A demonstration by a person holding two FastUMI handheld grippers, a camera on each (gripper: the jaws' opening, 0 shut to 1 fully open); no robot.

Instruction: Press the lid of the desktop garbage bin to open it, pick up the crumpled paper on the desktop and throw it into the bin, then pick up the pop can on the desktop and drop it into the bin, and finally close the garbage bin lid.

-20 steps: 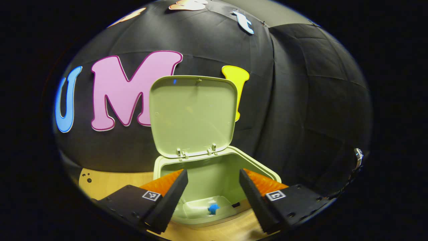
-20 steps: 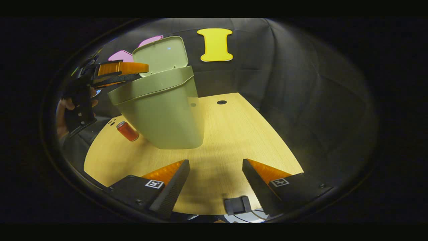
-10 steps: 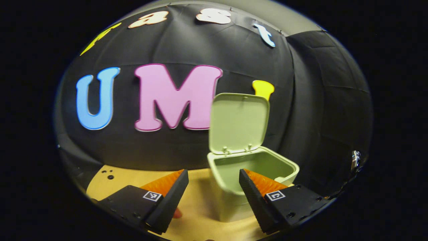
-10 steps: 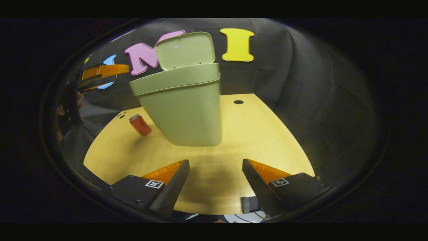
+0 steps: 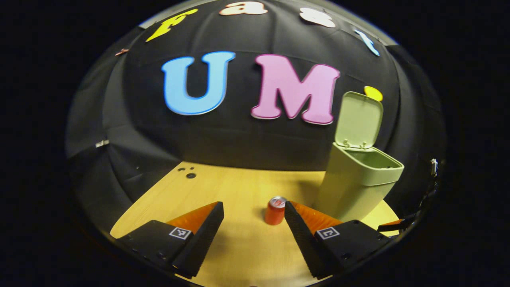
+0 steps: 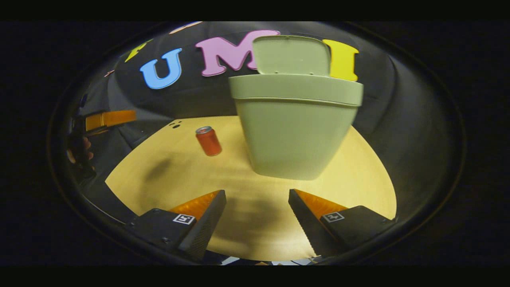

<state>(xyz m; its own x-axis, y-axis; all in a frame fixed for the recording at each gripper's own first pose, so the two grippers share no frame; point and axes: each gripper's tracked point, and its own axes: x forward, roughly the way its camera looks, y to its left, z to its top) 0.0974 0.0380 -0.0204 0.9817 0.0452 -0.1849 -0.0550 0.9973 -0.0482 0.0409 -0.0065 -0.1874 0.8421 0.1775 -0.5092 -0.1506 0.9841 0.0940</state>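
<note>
— Pale wood is what we see underfoot: the tabletop (image 5: 239,191) runs back to the black cloth wall (image 5: 239,135), with a few small dark holes (image 5: 190,175) near its far left corner in the left gripper view.

— And the cloth wraps round on both sides, creased and hanging. We see the green bin (image 5: 356,187) standing at the right of the table, its lid (image 5: 357,119) tipped up and back, the mouth uncovered.

— In the right gripper view the bin (image 6: 295,127) rises just ahead of us, lid (image 6: 291,55) upright behind its rim. The pop can (image 6: 208,140) stands upright to its left, apart from it.

— From the left gripper (image 5: 254,231) we find the pop can (image 5: 275,210) just beyond the right finger, near the bin's foot. The fingers are spread wide and grip nothing.

— The right gripper (image 6: 257,221) is likewise parted, bare wood between its fingers. Far left in that view we see the left gripper (image 6: 104,119) with a hand (image 6: 77,151) on it, above the table's edge.

— We cannot make out the crumpled paper.
</note>
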